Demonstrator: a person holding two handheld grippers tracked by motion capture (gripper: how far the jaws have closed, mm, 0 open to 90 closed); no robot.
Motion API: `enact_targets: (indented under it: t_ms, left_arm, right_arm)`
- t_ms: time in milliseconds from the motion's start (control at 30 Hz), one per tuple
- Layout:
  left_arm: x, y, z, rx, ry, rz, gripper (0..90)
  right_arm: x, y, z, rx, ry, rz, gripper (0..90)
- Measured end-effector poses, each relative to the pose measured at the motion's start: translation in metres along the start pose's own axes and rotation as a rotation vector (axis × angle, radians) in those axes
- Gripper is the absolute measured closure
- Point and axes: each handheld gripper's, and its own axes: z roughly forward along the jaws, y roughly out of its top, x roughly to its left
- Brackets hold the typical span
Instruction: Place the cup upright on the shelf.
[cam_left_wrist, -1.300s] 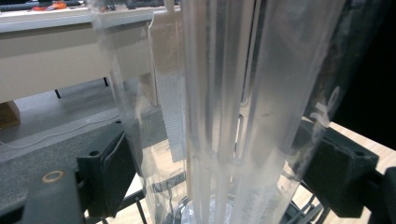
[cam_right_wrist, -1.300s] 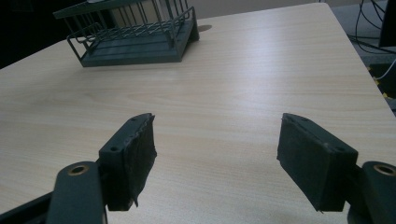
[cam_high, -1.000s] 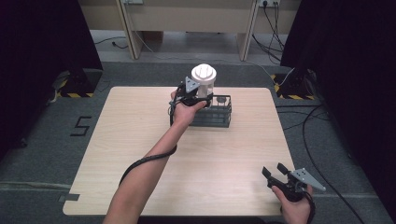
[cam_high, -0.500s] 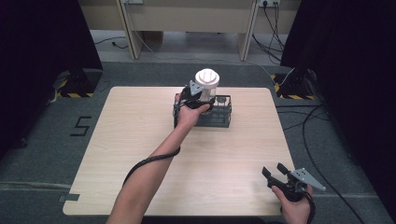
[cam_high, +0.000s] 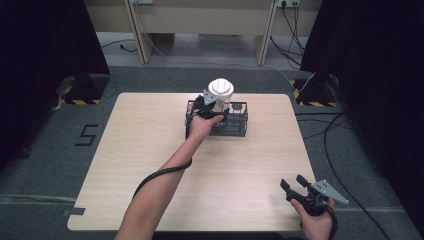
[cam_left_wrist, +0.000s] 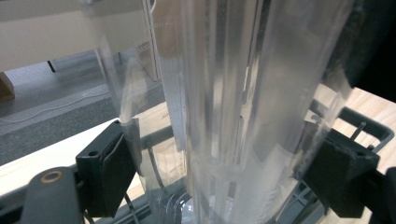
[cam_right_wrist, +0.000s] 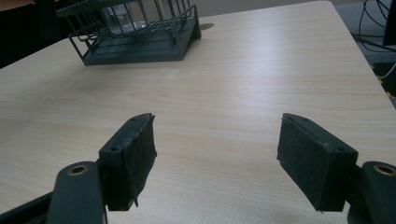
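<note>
The clear plastic container (cam_high: 220, 95) stands upright in the dark wire basket (cam_high: 239, 121) far across the counter (cam_high: 150, 150), clasped by the left gripper (cam_high: 212, 106), while the right gripper (cam_high: 296, 185) idles spread near.

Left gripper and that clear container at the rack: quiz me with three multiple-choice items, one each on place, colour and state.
1. Where is the dark wire rack?
A. Far middle of the table
B. Near left corner
C. On the floor

2. What colour is the cap of the clear container?
A. Red
B. White
C. Black

3. How is the right gripper?
A. Shut on the rack
B. Shut on a cup
C. Open, holding nothing

Answers: 1 A, the high view shows it near the far edge. 2 B, a white top shows above the left gripper. 3 C, its jaws stand apart over bare wood.
</note>
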Motion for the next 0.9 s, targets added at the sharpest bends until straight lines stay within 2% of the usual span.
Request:
enact_targets:
  t_ms: [233, 333, 633, 900]
  left_arm:
    - [0.0, -0.001, -0.001, 0.002, 0.0, 0.0, 17.1]
    - [0.001, -0.004, -0.002, -0.012, 0.0, -0.01, 17.1]
    - [-0.001, -0.005, -0.009, -0.018, 0.008, 0.025, 14.6]
    - [-0.002, -0.007, -0.026, -0.039, 0.004, 0.039, 14.5]
  right_arm:
    - [0.0, 0.0, 0.0, 0.001, 0.001, -0.003, 28.0]
    - [0.0, 0.0, 0.0, 0.002, 0.001, -0.003, 28.1]
    - [0.0, 0.0, 0.001, 0.004, 0.003, -0.004, 28.1]
    - [0.0, 0.0, 0.001, 0.005, 0.003, -0.004, 28.1]
